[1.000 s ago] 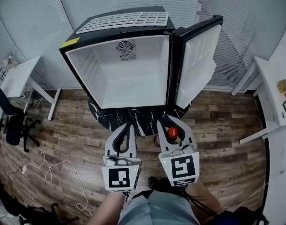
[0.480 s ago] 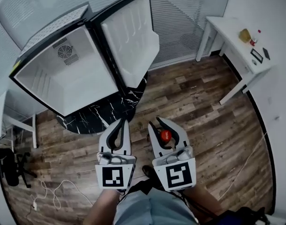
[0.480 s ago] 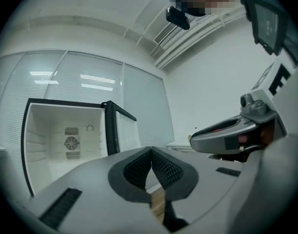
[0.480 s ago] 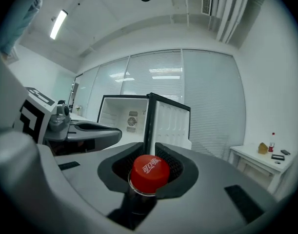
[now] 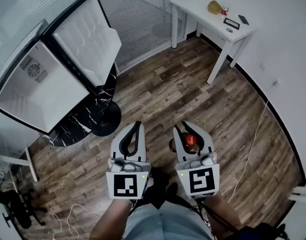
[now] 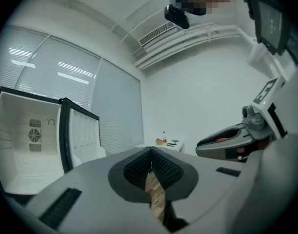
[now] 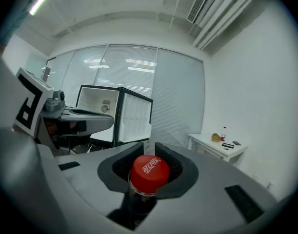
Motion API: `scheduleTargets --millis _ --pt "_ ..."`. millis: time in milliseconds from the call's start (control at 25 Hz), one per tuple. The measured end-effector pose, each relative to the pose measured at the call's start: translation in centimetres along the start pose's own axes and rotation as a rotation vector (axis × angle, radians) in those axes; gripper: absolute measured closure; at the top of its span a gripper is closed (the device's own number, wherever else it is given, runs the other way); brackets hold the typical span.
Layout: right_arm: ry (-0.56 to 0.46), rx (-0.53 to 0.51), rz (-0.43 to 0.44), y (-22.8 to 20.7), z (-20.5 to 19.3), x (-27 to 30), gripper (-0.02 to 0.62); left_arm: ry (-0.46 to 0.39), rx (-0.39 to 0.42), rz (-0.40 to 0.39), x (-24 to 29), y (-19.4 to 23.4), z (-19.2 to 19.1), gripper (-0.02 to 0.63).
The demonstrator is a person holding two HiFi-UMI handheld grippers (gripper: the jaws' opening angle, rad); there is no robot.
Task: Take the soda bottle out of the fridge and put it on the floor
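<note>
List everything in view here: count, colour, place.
mini fridge: 1, black shell, white inside, door open, left
round stand: 1, black marbled, under the mini fridge
white table: 1, top right
small red-capped bottle: 1, on that table
yellow object: 1, beside that bottle
flat dark items: 2, same table
office chair: 1, black, lower left
cable: 1, white, lower left
floor: brown wood planks
soda bottle: 1, dark, red cap, between right gripper's jaws
left gripper: grey, jaws together, empty
right gripper: grey, shut on the soda bottle
</note>
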State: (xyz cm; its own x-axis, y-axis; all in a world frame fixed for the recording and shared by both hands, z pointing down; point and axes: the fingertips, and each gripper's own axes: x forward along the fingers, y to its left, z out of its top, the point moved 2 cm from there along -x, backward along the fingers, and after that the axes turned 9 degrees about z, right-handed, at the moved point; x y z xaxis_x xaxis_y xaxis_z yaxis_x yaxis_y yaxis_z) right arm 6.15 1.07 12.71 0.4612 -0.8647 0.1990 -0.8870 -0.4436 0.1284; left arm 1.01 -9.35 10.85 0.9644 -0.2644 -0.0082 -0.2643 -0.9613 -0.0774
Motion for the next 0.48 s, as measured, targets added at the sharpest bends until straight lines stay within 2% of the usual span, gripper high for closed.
scheduleTargets --millis 160,480 --pt "0.011 0.007 -0.067 -2.1 -1.3 -5.2 0.509 -0.002 -0.012 -0.059 -0.9 -5.0 0.5 0.589" --pt "0.048 0.053 -0.184 -4.8 -4.9 -12.6 0.509 0.052 -0.007 -0.203 -2.3 -13.5 -1.3 0.591"
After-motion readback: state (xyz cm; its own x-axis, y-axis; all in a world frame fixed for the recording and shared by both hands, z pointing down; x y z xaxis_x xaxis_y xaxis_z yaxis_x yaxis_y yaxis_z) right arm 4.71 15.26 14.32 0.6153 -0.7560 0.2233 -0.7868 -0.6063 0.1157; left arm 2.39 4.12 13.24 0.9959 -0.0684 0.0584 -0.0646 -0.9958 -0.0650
